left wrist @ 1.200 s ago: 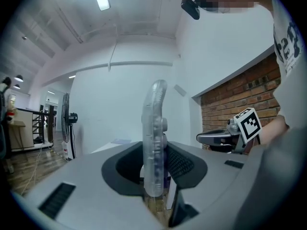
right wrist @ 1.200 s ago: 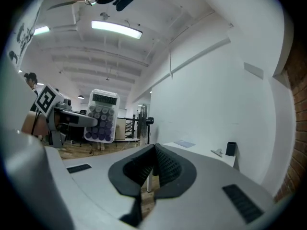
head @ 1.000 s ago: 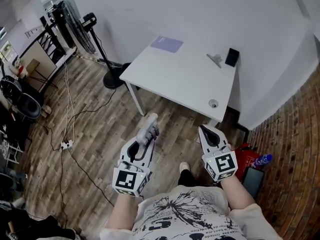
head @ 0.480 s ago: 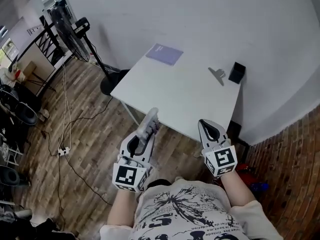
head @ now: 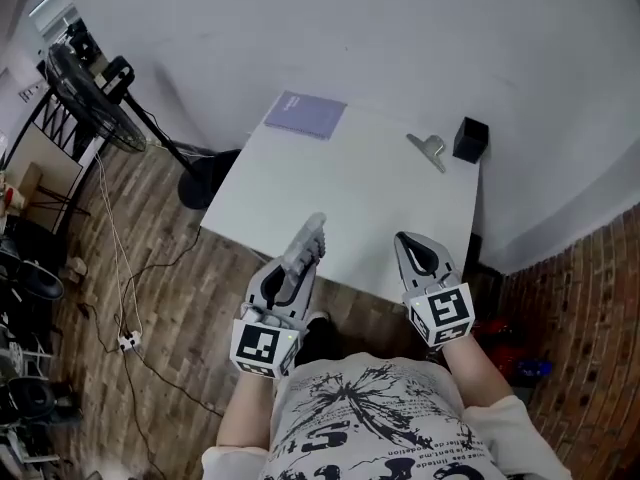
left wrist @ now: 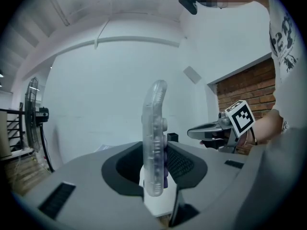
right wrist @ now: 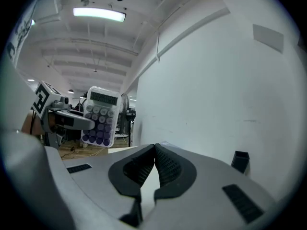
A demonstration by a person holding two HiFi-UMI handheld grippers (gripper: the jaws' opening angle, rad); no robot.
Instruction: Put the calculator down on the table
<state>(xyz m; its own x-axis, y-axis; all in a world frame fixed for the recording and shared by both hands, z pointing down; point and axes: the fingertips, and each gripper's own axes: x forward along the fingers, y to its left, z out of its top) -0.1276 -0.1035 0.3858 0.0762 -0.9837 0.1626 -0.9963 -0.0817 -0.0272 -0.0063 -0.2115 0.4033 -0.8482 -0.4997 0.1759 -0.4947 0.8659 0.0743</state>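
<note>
My left gripper (head: 296, 271) is shut on the calculator (head: 304, 246), a pale clear-cased one with round purple and grey keys. It stands on edge between the jaws (left wrist: 154, 138) and sticks out past them, hanging over the near edge of the white table (head: 345, 200). In the right gripper view the calculator (right wrist: 100, 115) faces me at the left. My right gripper (head: 417, 256) is shut with nothing in it, its tips (right wrist: 154, 151) touching, over the table's near right edge.
On the table lie a lilac notebook (head: 305, 115) at the far left, a metal clip (head: 429, 149) and a black box (head: 469, 139) at the far right. A standing fan (head: 100, 93) and cables are on the wooden floor to the left. A white wall is behind.
Both grippers have come forward from over the floor to the table's near edge, the calculator still held in the left one. The table now lies closer below me.
</note>
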